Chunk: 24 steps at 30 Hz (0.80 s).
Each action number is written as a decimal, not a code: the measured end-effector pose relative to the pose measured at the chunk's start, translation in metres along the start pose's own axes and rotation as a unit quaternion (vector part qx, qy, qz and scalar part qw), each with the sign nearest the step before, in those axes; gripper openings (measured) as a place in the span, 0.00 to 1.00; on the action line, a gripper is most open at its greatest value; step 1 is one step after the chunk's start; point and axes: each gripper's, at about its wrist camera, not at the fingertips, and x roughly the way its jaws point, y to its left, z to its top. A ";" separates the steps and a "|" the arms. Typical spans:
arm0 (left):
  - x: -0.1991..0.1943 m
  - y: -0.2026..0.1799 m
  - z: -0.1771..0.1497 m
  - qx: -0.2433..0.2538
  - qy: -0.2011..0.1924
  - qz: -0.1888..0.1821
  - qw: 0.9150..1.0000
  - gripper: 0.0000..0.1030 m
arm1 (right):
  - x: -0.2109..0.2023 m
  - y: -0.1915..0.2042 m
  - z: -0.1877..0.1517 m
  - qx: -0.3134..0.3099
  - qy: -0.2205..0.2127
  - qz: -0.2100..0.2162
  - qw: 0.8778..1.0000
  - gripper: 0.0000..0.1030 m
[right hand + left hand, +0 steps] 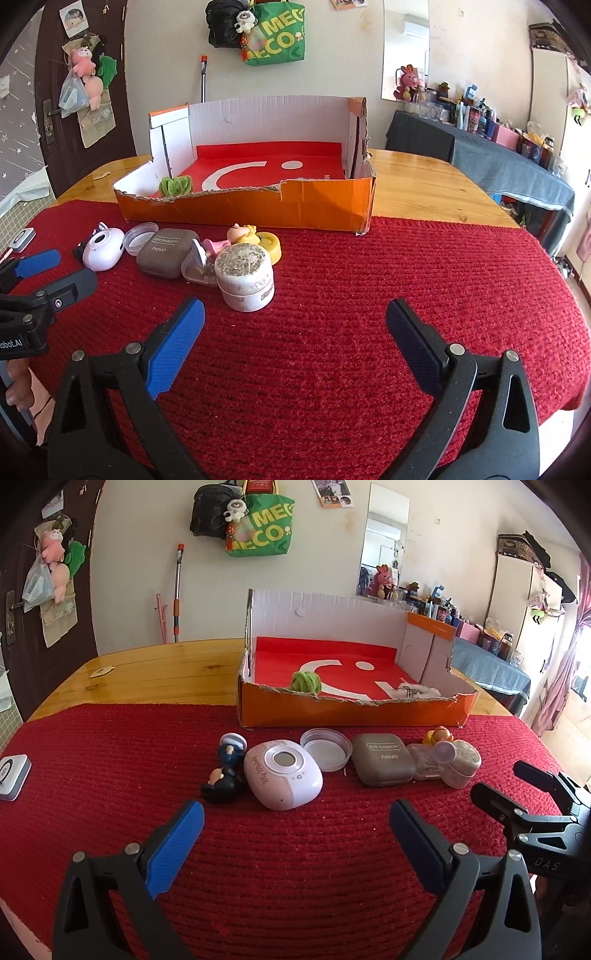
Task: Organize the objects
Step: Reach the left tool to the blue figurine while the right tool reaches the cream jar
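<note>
The left gripper (295, 819) hangs over the red mat (110, 775) with its fingers (177, 845) spread wide and nothing between them; the right gripper (295, 325) hangs likewise, fingers (173, 350) released and empty. A row of small things lies on the mat just in front of the orange box (351, 712): a dark figurine (223, 771) at the left end, touching a pink-white device (282, 773); beside that a clear lid (325, 748); then a grey case (382, 759) marked EYE SHADOW; then a clear plastic tub (424, 762) and a white jar (245, 278) lying tilted against it; a pink toy (236, 238) and a yellow tin (271, 245) sit behind the jar, near the box wall. Inside the box, on its red floor, a green yarn ball (306, 682) rests against the torn front wall, and a white cloth (413, 691) lies toward the other end. The box stands partly on the mat, partly on the wooden worktop (166, 664). A white-grey gadget (13, 777) sits apart at the mat's left edge.
</note>
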 end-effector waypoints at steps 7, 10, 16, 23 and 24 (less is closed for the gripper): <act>0.001 0.009 0.007 -0.004 0.008 -0.006 1.000 0.99 | 0.005 0.000 0.004 -0.006 0.011 0.004 1.000 0.97; -0.001 0.019 0.012 -0.007 0.009 -0.001 1.000 0.99 | 0.008 -0.002 0.009 -0.003 0.019 0.008 1.000 0.97; -0.003 0.046 0.028 0.000 0.022 0.013 1.000 0.99 | 0.010 -0.005 0.018 -0.005 0.019 0.008 1.000 0.97; 0.006 0.063 0.037 0.036 0.060 -0.003 0.998 0.97 | 0.015 -0.009 0.027 -0.003 0.025 0.013 1.000 0.97; 0.008 0.065 0.037 0.039 0.063 -0.005 0.997 0.94 | 0.016 -0.009 0.027 -0.002 0.026 0.015 1.000 0.97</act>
